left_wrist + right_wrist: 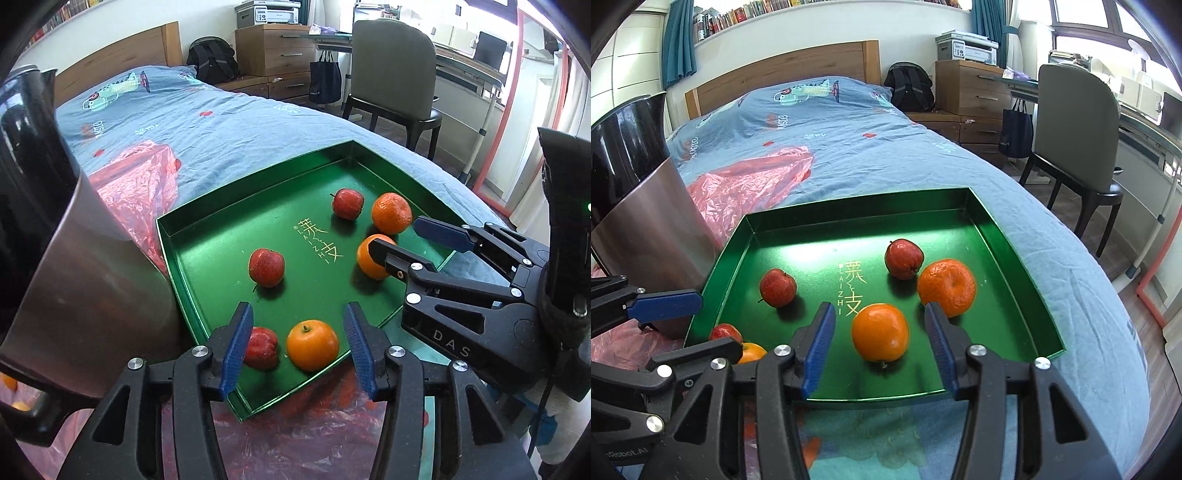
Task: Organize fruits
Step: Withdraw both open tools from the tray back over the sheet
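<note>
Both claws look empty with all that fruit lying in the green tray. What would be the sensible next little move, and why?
Probably draw both back off the tray. The left gripper and right gripper stand open, each with a round orange fruit lying loose between its blue pads, untouched. Three oranges and three small red apples already sit in the shallow green metal tray.

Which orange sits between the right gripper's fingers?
The orange nearest the tray's front edge, stem end down; the other two lie outside the open right gripper.
</note>
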Motion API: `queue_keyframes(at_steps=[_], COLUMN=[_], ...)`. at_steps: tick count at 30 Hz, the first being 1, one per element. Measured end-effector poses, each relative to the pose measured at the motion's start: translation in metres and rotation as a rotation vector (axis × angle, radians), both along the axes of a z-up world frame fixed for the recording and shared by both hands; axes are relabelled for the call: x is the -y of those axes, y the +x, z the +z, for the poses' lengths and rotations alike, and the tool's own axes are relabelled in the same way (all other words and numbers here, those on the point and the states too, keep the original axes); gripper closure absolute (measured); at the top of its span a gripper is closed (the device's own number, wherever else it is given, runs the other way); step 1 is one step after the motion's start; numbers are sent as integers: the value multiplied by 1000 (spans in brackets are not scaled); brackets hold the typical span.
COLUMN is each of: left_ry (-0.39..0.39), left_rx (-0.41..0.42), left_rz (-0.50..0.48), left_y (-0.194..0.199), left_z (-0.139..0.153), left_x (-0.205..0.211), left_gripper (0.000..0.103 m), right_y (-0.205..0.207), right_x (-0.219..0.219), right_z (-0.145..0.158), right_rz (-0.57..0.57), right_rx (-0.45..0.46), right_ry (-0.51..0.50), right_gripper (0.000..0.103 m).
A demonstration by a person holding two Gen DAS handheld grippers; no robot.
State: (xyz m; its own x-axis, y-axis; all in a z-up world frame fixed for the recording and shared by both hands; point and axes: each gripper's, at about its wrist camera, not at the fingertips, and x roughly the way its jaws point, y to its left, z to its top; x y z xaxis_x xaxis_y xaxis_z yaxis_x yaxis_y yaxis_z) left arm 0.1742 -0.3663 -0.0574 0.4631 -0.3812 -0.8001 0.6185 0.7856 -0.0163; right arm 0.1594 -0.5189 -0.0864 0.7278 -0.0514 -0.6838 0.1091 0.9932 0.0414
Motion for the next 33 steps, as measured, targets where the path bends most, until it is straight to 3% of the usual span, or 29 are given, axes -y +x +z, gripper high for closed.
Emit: queue_keyframes(at_steps=[6, 15, 29, 33], left_ry=[-22, -38, -53, -55], left_rx=[14, 28, 79, 89], left_rz=[5, 69, 224, 264], left_y=[-24, -56, -86, -90], left_z=[18, 35, 54, 56], left_x=[-20, -67, -159, -182], left_gripper=[53, 49, 47, 47], right_y=[-22, -56, -100, -107], right_x=[-7, -30, -97, -118], right_z=[18, 37, 53, 55], right_rz=[-21, -37, 26, 50], right_rx=[19, 29, 31, 28], right_ry=[19, 52, 91, 98], right_gripper=[20, 11, 9, 4])
